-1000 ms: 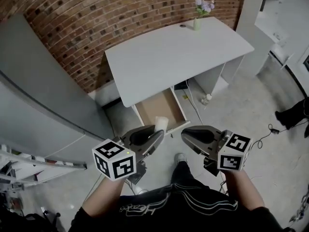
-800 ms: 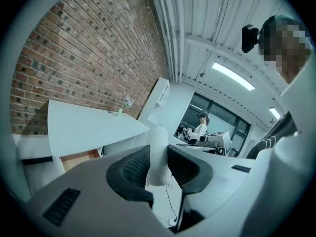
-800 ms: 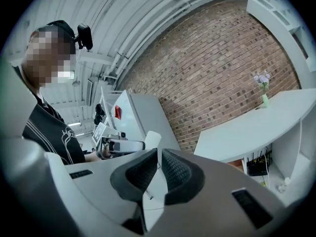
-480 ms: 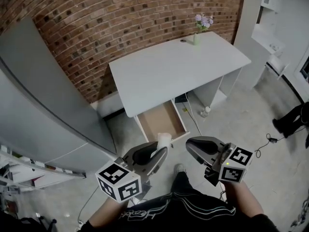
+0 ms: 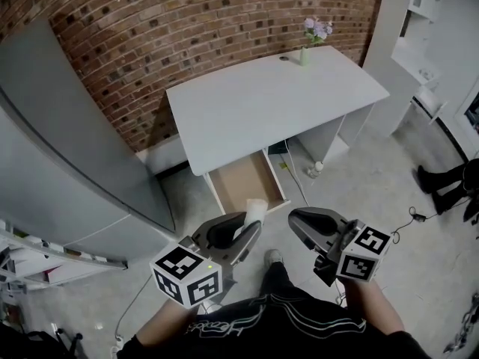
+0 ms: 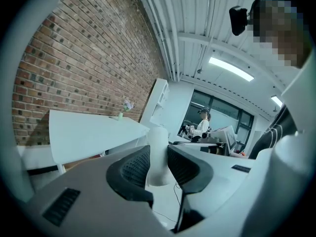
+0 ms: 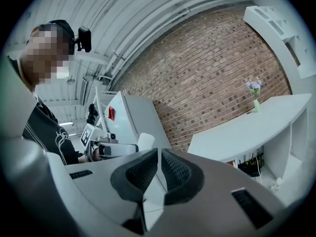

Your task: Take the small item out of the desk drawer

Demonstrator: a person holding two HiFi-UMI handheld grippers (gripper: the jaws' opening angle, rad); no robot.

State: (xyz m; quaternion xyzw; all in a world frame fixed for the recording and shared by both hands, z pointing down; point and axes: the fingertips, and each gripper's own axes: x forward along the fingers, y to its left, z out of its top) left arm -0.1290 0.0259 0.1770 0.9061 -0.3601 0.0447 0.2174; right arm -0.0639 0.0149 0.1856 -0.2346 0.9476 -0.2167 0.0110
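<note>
Our left gripper's (image 6: 158,151) two ribbed black pads (image 6: 134,168) are clamped on a small white cup (image 6: 158,135). The cup stands upright between them, its top rising above the fingertips. From the head camera the left gripper (image 5: 249,229) sits low in the frame at about 7 o'clock, and the cup (image 5: 255,209) pokes out of its tip. The cup is out of the drawer and is held in the air in front of the drawer's front edge.

Our right gripper's (image 7: 159,156) pads (image 7: 142,173) are closed almost together, with only a thin slit between them and nothing in it. In the head view the right gripper (image 5: 296,220) lies at about 5 o'clock, level with the left gripper and just beside it.

Each gripper carries a black-and-white marker cube, the left one (image 5: 187,277) and the right one (image 5: 364,248), toward our body.

At 12 o'clock from the grippers, the desk drawer (image 5: 241,182) is pulled open and shows its brown bottom. Above it spreads the white desk (image 5: 269,99). At the desktop's 1 o'clock corner stands a pale green vase (image 5: 304,57) of purple flowers. A red brick wall (image 5: 187,21) runs behind the desk, and a grey cabinet (image 5: 60,148) fills the 9 o'clock side.
</note>
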